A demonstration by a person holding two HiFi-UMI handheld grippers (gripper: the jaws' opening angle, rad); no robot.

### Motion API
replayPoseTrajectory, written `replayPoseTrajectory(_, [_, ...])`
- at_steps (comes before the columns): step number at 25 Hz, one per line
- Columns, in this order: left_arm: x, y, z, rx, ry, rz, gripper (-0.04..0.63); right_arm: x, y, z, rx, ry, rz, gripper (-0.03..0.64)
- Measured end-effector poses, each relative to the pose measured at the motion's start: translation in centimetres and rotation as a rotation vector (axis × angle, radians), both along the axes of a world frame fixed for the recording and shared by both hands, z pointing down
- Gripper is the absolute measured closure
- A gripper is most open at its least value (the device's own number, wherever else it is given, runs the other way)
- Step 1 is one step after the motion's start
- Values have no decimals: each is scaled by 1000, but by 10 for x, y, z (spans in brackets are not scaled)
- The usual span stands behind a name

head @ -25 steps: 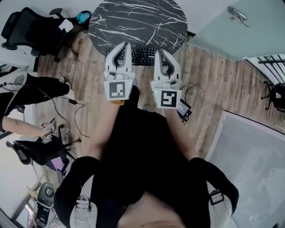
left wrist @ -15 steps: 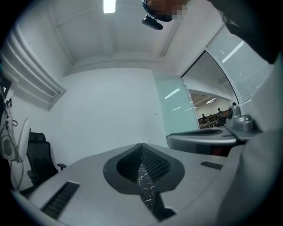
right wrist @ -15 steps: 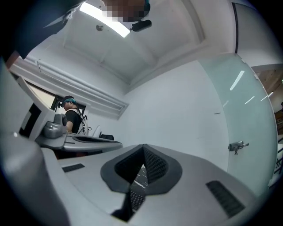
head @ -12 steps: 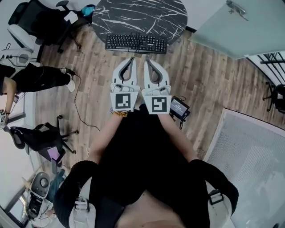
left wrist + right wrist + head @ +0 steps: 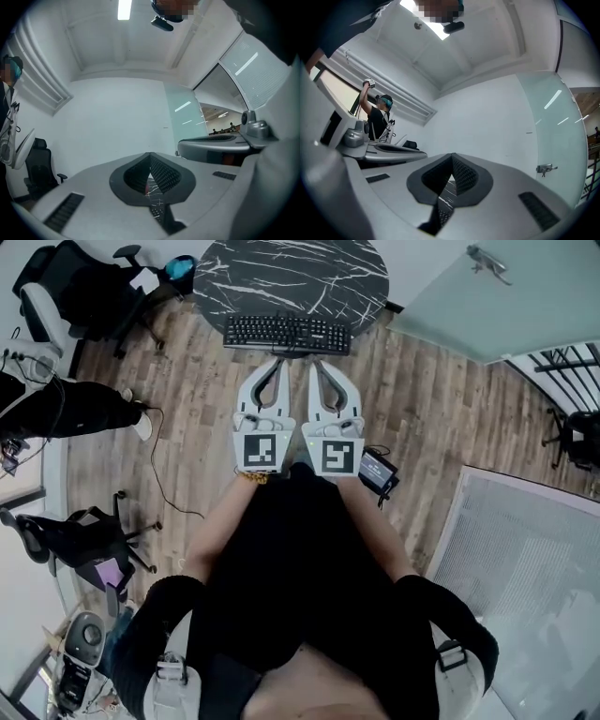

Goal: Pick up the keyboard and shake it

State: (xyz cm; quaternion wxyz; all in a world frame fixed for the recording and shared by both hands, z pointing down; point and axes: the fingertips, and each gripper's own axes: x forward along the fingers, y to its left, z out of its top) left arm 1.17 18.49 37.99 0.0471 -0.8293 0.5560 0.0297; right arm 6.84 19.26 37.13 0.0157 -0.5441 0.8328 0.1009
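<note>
The left gripper (image 5: pixel 276 363) has its jaws pressed together with nothing between them. Its own view shows the ribbed pads (image 5: pixel 161 174) meeting at the tip, with only a sliver of marbled tabletop visible below. The right gripper (image 5: pixel 317 366) is the same, jaws together and empty, its dark pads (image 5: pixel 464 176) meeting in a point. From the head view the two grippers sit side by side, almost touching, each held out level in front of the person's black-clad body with the marker cubes nearest the wrists.

The black keyboard (image 5: pixel 287 334) lies flat along the near rim of the round black marble table (image 5: pixel 291 273), its long side across the picture. Both gripper tips stop just short of its near edge (no contact shows from above), so the keyboard rests untouched on the table.

A small dark device with a lit screen (image 5: pixel 378 468) hangs just beside the right wrist. To the left of the table stands a black office chair (image 5: pixel 80 292). Further left, another person's black-trousered leg (image 5: pixel 70 413) stretches across the wooden floor (image 5: pixel 412 399), with a thin cable (image 5: pixel 161 486) trailing near it. A frosted glass door with a metal handle (image 5: pixel 490 265) fills the upper right.
</note>
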Motion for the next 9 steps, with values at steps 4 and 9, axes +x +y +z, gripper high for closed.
replayPoseTrajectory(4, [-14,2,-2,15,-8,17,581,-13,3,0,-4,28,16,589])
replayPoseTrajectory(9, [-38,7,-6,19,14,3,583,-38,10,-4,1,58,-8,589])
